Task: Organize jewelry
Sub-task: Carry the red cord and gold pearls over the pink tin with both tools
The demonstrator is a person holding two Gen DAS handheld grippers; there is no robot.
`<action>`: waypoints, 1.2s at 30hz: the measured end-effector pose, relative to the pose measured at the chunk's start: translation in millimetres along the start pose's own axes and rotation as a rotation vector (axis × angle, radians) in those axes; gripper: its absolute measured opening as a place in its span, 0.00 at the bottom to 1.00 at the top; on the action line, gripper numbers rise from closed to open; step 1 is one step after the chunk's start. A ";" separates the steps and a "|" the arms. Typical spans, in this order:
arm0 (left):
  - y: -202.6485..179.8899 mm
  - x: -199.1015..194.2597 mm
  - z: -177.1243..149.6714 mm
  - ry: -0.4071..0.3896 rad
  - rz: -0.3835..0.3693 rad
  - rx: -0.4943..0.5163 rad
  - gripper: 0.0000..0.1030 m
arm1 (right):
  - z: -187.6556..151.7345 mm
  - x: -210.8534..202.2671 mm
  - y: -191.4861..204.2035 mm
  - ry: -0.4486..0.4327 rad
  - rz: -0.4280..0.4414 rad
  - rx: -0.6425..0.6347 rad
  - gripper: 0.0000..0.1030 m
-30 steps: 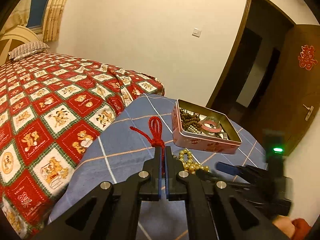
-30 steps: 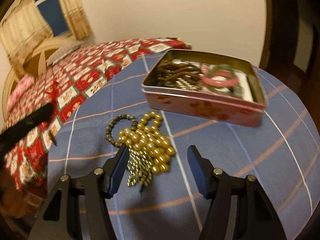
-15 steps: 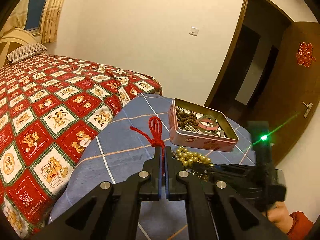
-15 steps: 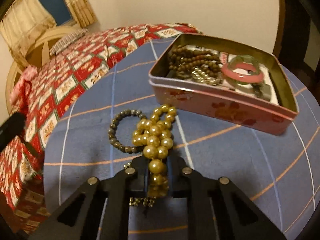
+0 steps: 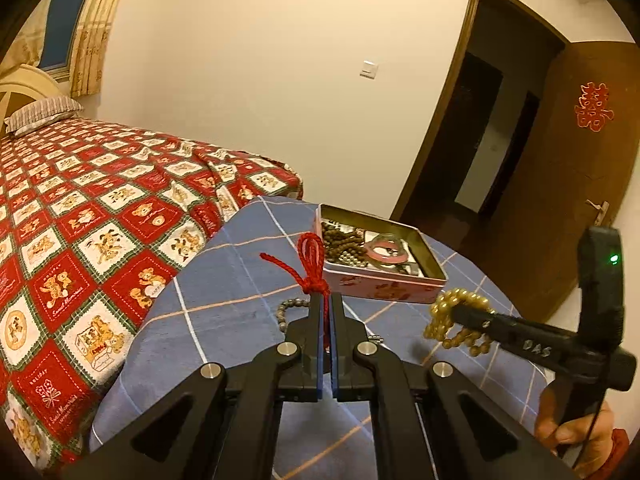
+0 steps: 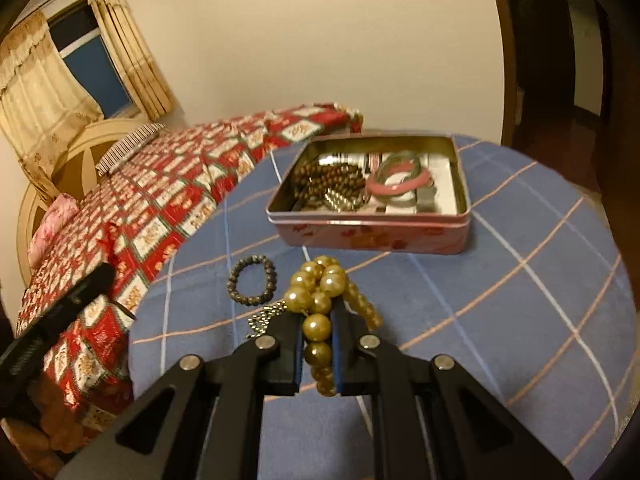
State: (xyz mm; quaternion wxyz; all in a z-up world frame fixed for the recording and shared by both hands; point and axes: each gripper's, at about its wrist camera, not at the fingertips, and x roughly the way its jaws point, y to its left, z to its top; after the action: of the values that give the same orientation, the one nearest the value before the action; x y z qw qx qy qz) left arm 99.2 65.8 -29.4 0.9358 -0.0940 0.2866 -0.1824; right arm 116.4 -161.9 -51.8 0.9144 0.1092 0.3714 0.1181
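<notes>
The left gripper (image 5: 328, 312) clamps a red knotted cord (image 5: 311, 268) at frame centre; the right gripper (image 6: 318, 322) pinches a gold pearl strand (image 6: 318, 296) lifted below the pink tin (image 6: 372, 236), mid-frame.

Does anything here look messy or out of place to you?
Mostly tidy. Two pieces lie loose on the blue checked cloth outside the pink tin: a dark bead bracelet and a small chain heaped beside it. Nothing looks broken or spilled.
</notes>
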 end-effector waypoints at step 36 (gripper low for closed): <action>-78.0 79.6 63.6 -0.026 -0.123 0.130 0.01 | 84.7 -2.6 -20.5 -0.150 -0.134 -0.034 0.14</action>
State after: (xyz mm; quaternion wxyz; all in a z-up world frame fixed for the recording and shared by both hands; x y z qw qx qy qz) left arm 174.4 -32.6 4.5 0.9306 -0.0528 0.2555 -0.2566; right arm 177.0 -191.6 3.3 0.9472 0.0772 0.3065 0.0544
